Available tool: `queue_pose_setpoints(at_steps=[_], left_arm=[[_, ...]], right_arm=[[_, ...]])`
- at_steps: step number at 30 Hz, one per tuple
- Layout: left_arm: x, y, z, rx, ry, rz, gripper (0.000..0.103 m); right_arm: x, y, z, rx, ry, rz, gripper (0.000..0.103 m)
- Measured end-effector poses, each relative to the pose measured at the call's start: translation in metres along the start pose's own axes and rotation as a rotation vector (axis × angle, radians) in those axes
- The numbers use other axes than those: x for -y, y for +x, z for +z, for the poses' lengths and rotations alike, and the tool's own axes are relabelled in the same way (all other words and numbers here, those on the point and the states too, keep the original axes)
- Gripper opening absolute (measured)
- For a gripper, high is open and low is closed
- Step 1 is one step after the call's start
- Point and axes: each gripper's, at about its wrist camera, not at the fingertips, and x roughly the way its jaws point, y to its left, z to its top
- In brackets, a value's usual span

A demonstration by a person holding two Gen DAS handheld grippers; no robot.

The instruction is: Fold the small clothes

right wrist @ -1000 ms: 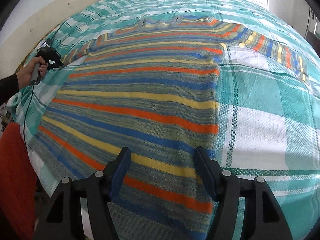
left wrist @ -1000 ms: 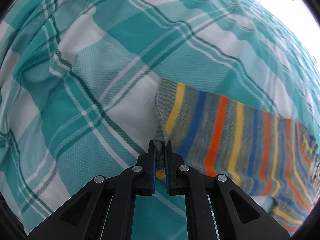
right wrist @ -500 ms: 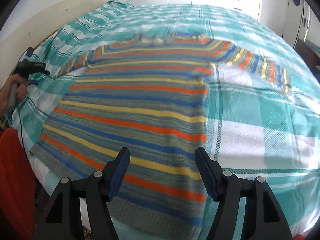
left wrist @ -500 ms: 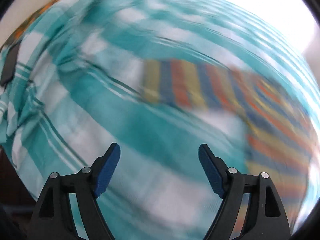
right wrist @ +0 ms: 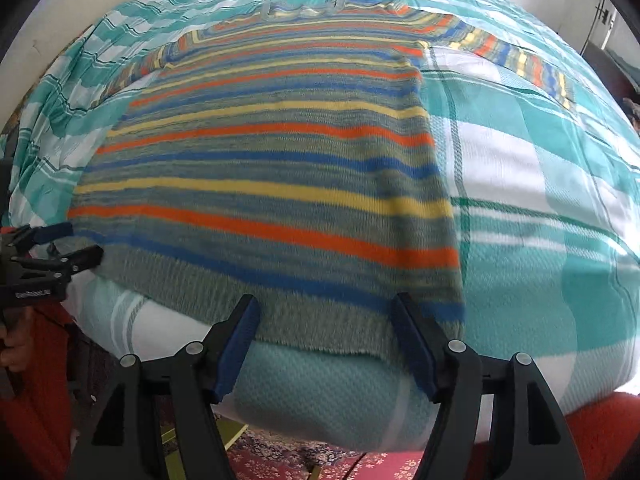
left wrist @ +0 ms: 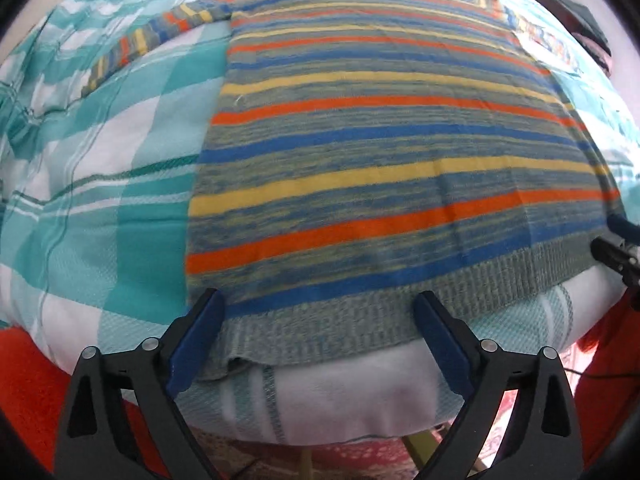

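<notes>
Lying flat on the checked bedspread, face up, with neckline at the far side and ribbed hem at the near edge of the bed: the striped sweater. Ran lengthwise away from both grippers, stripes crosswise to that axis, both sleeves spread outward, one to the left and one to the right.

Hovered at the hem's left corner, the left gripper, jaws wide and opening further, nothing pinched; hem seen between the blue pads but not pressed by them. Seen from the right camera as well, just beside the left end of the hem, held in a hand.

Hovered near the hem's right corner, the right gripper, jaws parted and empty, hem lying just beyond the fingertips. Showed only as a dark tip at the frame edge in the left camera.

Judged as the start of a fold: each gripper sat nearest its own bottom corner, so the likely pick was hem corners, left to left, right to right. Needed next, probably, a short drop onto the ribbing and a clench, then a carry along the long axis toward the neckline. Risk: catching the bedspread together with the knit at the bed's rounded edge.
</notes>
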Motion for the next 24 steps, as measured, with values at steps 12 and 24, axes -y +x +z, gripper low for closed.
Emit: queue_pose_setpoints(at_steps=[12,24], left_arm=[[0.017,-0.016,-0.022,0.053,0.017,0.034,0.097],[0.011,-0.008,-0.021,0.058,0.03,0.051,0.097]], right_arm=[[-0.002,0.005,-0.007,0.034,0.003,-0.023,0.072],[-0.002,0.004,-0.008,0.042,0.0,-0.025,0.072]])
